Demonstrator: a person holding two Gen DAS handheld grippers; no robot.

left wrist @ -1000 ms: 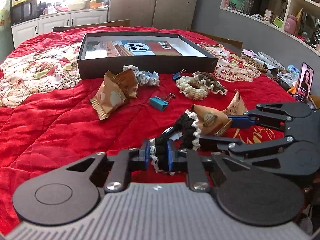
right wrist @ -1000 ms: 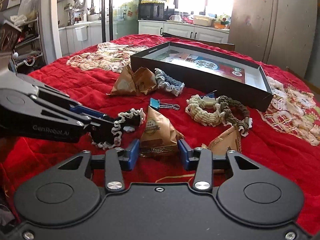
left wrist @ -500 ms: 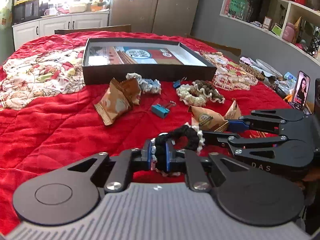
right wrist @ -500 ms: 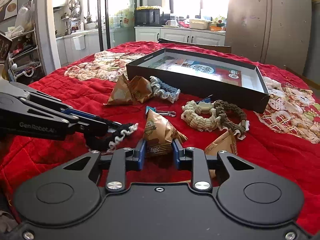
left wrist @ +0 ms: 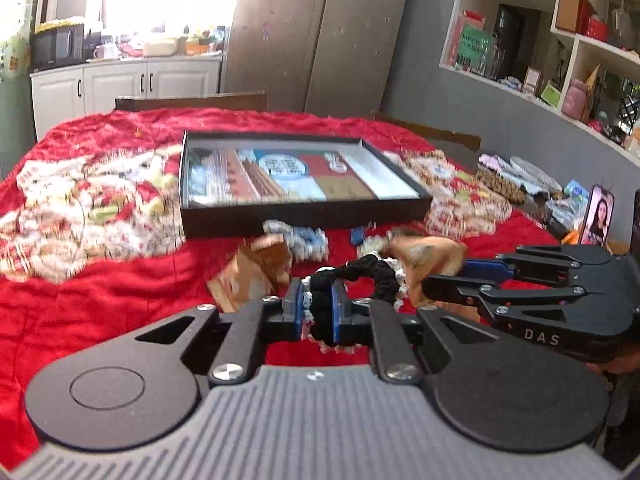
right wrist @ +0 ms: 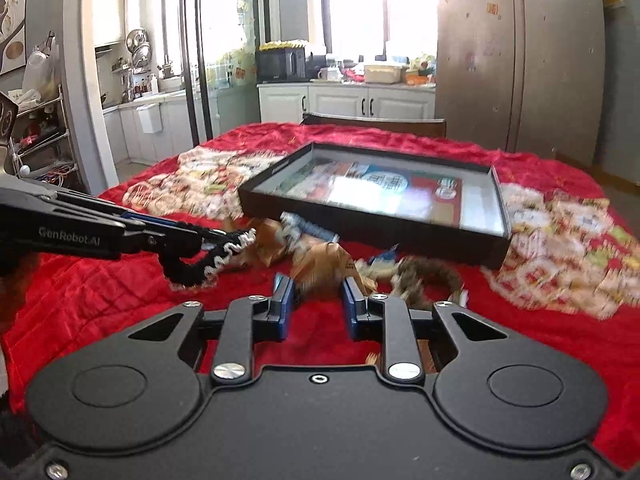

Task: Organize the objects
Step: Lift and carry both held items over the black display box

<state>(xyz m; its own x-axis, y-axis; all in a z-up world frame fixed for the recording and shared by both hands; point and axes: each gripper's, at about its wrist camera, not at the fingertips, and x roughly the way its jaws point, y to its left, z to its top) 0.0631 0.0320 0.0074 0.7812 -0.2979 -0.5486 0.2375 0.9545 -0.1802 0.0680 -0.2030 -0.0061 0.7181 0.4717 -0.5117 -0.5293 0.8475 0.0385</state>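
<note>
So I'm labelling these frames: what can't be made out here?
- Left wrist view: items before the black box are motion-blurred.
- Right wrist view: print on the brown packet in the right tongs is smeared.
- Left wrist view: the black scrunchie partly hidden by the left tongs.

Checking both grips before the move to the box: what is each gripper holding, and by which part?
Left gripper: black scrunchie, pinched across its near band. Right gripper: brown snack packet, clamped at its lower end.

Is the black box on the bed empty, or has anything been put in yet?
Empty of loose items. The black box shows only its printed lining in both views; the scrunchie and snack packet are in the grippers, outside it.
</note>
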